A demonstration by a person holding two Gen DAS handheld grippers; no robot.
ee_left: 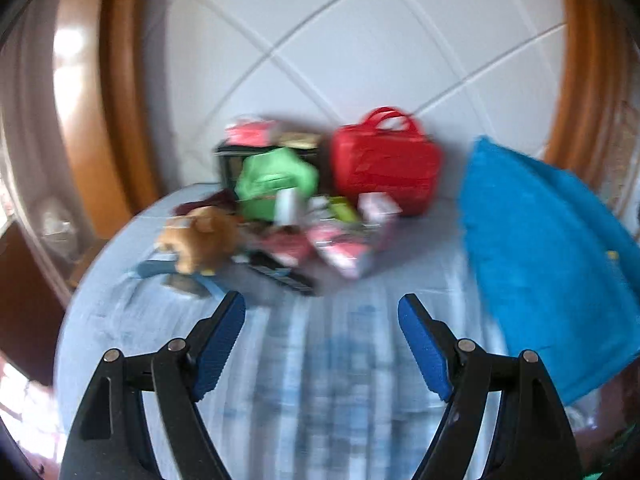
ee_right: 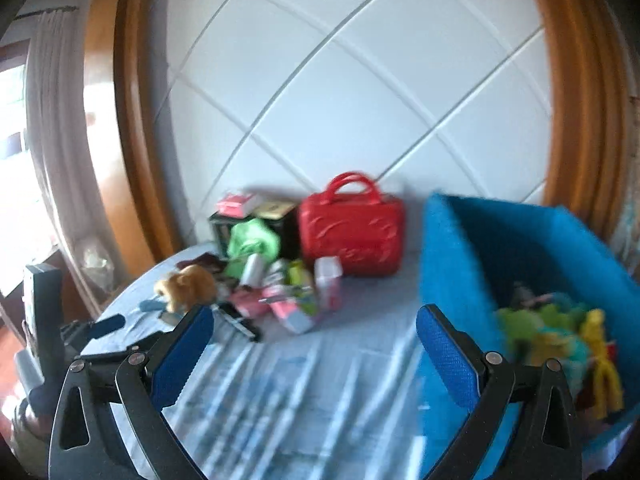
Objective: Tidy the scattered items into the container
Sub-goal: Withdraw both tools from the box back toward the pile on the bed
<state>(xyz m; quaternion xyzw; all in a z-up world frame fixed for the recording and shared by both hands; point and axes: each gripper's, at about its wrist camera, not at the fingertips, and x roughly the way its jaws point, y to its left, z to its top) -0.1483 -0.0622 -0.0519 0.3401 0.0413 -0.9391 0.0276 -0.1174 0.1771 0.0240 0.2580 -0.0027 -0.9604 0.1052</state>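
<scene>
Scattered items (ee_right: pixel 276 292), heaped mid-bed before red case (ee_right: pixel 352 232), left of blue fabric container (ee_right: pixel 460 264): plush toy (ee_right: pixel 188 286) soft, light, take by body; cartons light, stiffer, pinch across edges; left gripper (ee_left: pixel 322 308) and right gripper (ee_right: pixel 316 324) jaws wide, empty.

Daylight enters from the window (ee_right: pixel 12 128) left of the tongs, glare on the wooden frame (ee_left: pixel 76 80). Heavy motion blur smears the bedsheet (ee_left: pixel 320 360) and clutter ahead. Fisheye bends edges; corners vignette black.
</scene>
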